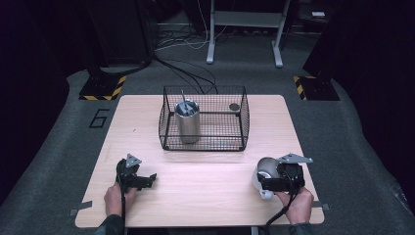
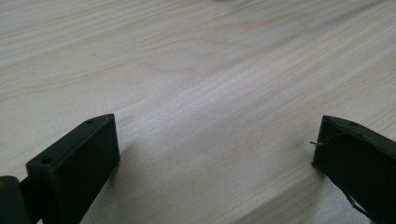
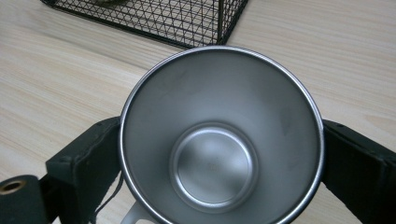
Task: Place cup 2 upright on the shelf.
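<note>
Pale wood table (image 1: 205, 196) | R gripper (image 3: 219, 154) clamps steel cup (image 3: 219, 135), near edge, outside black wire basket (image 1: 204, 119) | tall steel tumbler (image 1: 187, 122) already inside | L gripper (image 2: 210, 154) wide, empty | est. cup still to load.

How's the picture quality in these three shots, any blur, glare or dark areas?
High view: the pale wooden table is evenly lit, the surrounding room dark. Left gripper view: the wood grain blurs toward the top, with soft shadows beside the black claw's fingers. Right gripper view: the shiny steel cup is sharp, with mild sheen inside.
</note>
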`<act>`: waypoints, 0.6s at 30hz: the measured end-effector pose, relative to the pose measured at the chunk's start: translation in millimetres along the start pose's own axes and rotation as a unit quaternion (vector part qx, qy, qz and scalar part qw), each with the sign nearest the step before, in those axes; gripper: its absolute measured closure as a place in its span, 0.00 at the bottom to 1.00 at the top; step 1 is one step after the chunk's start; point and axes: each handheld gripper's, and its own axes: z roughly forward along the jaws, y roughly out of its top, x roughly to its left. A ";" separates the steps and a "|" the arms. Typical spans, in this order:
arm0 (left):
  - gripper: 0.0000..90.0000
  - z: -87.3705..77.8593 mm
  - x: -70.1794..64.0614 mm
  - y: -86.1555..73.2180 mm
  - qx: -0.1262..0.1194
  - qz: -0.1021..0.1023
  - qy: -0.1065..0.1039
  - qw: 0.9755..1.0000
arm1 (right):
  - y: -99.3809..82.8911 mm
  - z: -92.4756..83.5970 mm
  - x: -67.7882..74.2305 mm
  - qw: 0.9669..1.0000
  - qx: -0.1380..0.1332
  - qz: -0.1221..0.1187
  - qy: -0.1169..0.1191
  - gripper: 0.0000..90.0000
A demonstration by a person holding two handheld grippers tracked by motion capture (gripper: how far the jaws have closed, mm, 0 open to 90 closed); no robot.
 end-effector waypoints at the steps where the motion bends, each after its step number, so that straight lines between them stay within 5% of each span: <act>1: 0.00 -1.4 1.8 0.6 0.011 0.013 -0.002 1.000 | 2.3 -0.6 0.2 1.000 0.002 -0.001 0.001 0.06; 18: 0.00 0.1 0.7 0.6 0.002 0.004 0.000 1.000 | 21.6 -2.0 6.0 0.999 -0.009 -0.015 0.029 0.06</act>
